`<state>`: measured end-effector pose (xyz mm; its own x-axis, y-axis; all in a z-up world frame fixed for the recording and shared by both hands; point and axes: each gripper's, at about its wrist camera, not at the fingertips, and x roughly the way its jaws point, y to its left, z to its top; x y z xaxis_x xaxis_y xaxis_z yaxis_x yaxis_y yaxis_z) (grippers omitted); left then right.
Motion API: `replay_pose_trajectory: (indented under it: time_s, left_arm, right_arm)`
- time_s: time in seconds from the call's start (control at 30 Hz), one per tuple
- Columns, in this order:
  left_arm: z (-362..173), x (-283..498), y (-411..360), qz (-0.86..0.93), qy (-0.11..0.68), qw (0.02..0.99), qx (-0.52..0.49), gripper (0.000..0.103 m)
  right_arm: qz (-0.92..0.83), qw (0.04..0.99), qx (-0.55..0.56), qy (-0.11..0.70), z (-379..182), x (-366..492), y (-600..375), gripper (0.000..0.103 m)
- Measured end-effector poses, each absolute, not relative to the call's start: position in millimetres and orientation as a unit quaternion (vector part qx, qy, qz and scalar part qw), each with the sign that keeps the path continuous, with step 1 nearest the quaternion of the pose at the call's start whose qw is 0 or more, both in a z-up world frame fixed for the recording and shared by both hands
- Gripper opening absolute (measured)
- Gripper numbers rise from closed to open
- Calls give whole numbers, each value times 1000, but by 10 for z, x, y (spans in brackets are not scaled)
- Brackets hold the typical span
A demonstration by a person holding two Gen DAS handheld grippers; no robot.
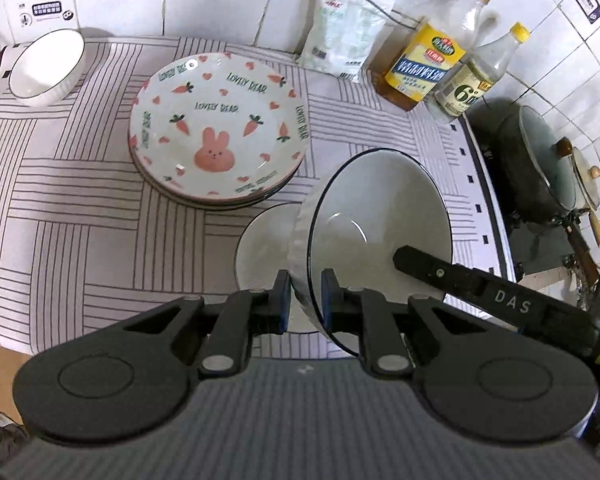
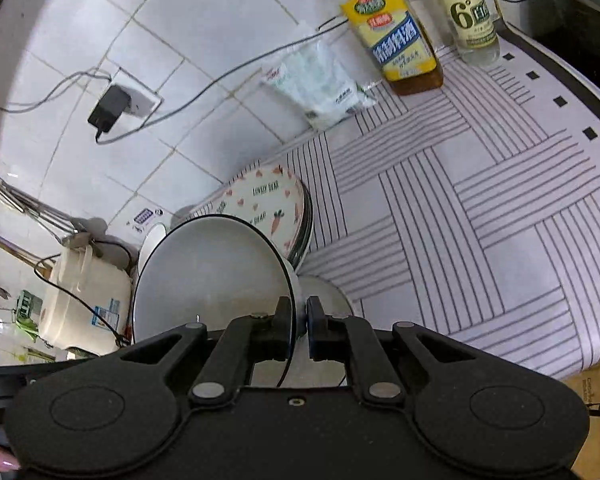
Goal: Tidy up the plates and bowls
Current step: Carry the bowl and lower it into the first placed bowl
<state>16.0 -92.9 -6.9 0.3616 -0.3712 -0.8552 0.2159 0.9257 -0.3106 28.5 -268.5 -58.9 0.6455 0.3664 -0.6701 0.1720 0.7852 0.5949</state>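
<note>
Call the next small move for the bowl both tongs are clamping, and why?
Probably lower it level into the second bowl sitting on the counter just under it. Left tongs and right tongs each pinch the rim of the white bowl, which hangs tilted above that one; the plate stack is already gathered beside it.

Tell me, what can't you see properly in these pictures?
- Left wrist view: the lower bowl is mostly hidden behind the held bowl and the left gripper.
- Left wrist view: how many plates are stacked; only edges show under the top one.
- Right wrist view: the right gripper grips the same bowl; the far-left bowl is nearly all hidden behind it.
</note>
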Motion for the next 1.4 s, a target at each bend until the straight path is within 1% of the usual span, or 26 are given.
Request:
replay_pose_trajectory:
  time_s: [0.1,0.2,0.3,0.37,0.5,0.67,0.93,1.13,1.3,1.4]
  left_arm:
    - [-118,142,-931,-170,544,820,-50,13]
    - [-146,128,-931,-174,537,825,-32,13]
    - [-180,153,-915,-183,536,824,-20,13]
    - [-216,188,-882,-179,539,823,-16,13]
    - [-346,282,-777,-181,561,807,-42,14]
    - [-537,382,-776,-176,585,790,-43,14]
    - [-669,456,-896,-189,613,767,-24,15]
    - [-712,492,-1008,-188,623,759,-1,17]
    - [-761,526,-1048,-180,632,754,1,25]
    - [-766,532,-1084,-185,633,752,4,26]
  right_arm:
    - [56,850,312,420,-612,273,-2599,11]
    - [59,858,318,399,-613,246,-2589,12]
    - [49,856,319,404,-637,305,-2557,12]
    - [51,859,295,415,-646,343,-2466,12]
    - [46,865,258,428,-670,419,-2358,11]
    - [35,879,172,443,-672,533,-2193,10]
    - [24,883,123,452,-751,583,-2142,8]
    - [16,885,88,457,-786,628,-2111,8]
    - [19,883,-14,469,-827,681,-1882,9]
    - [16,882,-42,469,-855,702,-1858,10]
